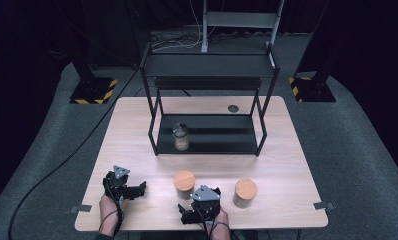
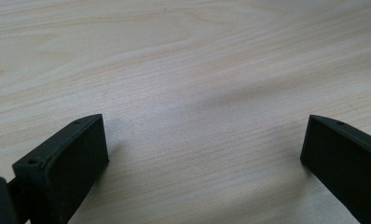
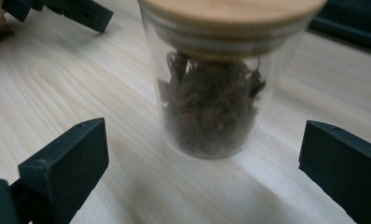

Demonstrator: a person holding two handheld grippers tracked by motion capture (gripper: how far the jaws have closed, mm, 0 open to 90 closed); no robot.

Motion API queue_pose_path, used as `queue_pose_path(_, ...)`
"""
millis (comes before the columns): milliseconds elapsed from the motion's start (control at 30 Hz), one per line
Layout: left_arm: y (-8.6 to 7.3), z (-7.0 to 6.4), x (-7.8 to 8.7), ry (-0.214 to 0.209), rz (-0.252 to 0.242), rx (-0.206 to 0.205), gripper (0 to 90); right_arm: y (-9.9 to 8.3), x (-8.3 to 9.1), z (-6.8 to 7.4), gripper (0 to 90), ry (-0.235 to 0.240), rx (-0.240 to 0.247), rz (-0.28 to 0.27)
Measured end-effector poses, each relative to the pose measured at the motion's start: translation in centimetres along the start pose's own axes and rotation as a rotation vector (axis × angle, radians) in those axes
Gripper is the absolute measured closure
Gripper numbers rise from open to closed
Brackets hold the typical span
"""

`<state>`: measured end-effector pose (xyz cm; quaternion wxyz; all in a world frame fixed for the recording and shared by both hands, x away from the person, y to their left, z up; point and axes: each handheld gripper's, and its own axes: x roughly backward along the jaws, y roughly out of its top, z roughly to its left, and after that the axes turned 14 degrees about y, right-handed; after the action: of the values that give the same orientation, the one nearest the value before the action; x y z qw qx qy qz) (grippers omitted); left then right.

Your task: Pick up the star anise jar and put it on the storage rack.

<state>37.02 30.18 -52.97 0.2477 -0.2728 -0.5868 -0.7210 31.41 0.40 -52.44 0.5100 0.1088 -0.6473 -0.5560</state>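
Right claw gapes wide, glass jar just beyond its jaws.

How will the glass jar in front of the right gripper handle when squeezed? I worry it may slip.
The jar looks like smooth clear glass, so probably slippery and breakable under the right gripper. Its loose dark filling suggests little weight. Standing upright on a flat base, it should slide rather than roll, but a high push might tip it.

Left gripper rests low, jaws spread wide. Right gripper points forward, jaws equally wide apart, gripping nothing.
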Motion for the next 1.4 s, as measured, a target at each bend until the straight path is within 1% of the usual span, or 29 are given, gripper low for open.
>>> queue_pose_path(167, 0.0, 0.0, 0.0, 0.000, 0.000, -0.001, 0.1, 0.8, -0.6, -0.4, 0.1, 0.006, 0.002, -0.005)
queue_pose_path(333, 0.0, 0.0, 0.0, 0.000, 0.000, 0.000, 0.1, 1.3, -1.2, -1.0, 0.3, 0.012, -0.014, -0.005)
queue_pose_path(500, 0.0, 0.0, 0.0, 0.000, 0.000, -0.001, 0.2, 1.7, -1.6, -1.3, 2.2, 0.011, -0.010, -0.005)
queue_pose_path(600, 0.0, 0.0, 0.0, 0.000, 0.000, -0.001, 0.1, 1.9, -1.8, -1.5, 5.4, 0.013, -0.006, -0.008)
queue_pose_path(767, 0.0, 0.0, 0.0, 0.000, 0.000, -0.001, 0.2, 2.2, -1.9, -1.7, 14.5, 0.022, 0.005, -0.012)
queue_pose_path(833, 0.0, 0.0, 0.0, 0.000, 0.000, -0.001, 0.2, 2.3, -1.9, -1.7, 16.4, 0.021, 0.006, -0.011)
queue_pose_path(1000, 0.0, 0.0, 0.0, 0.000, 0.000, -0.001, 0.2, 2.4, -2.0, -1.8, 23.0, 0.052, 0.004, -0.008)
queue_pose_path(1067, 0.0, 0.0, 0.0, 0.000, 0.001, -0.001, 0.1, 2.4, -2.0, -1.9, 23.8, 0.061, 0.003, -0.005)
queue_pose_path(1300, 0.0, 0.0, 0.0, 0.000, 0.001, -0.001, 0.2, 2.6, -1.9, -2.0, 24.9, 0.056, 0.019, -0.001)
queue_pose_path(1400, 0.0, 0.0, 0.0, 0.000, 0.001, -0.001, 0.2, 2.6, -1.7, -2.2, 24.9, 0.072, 0.000, -0.005)
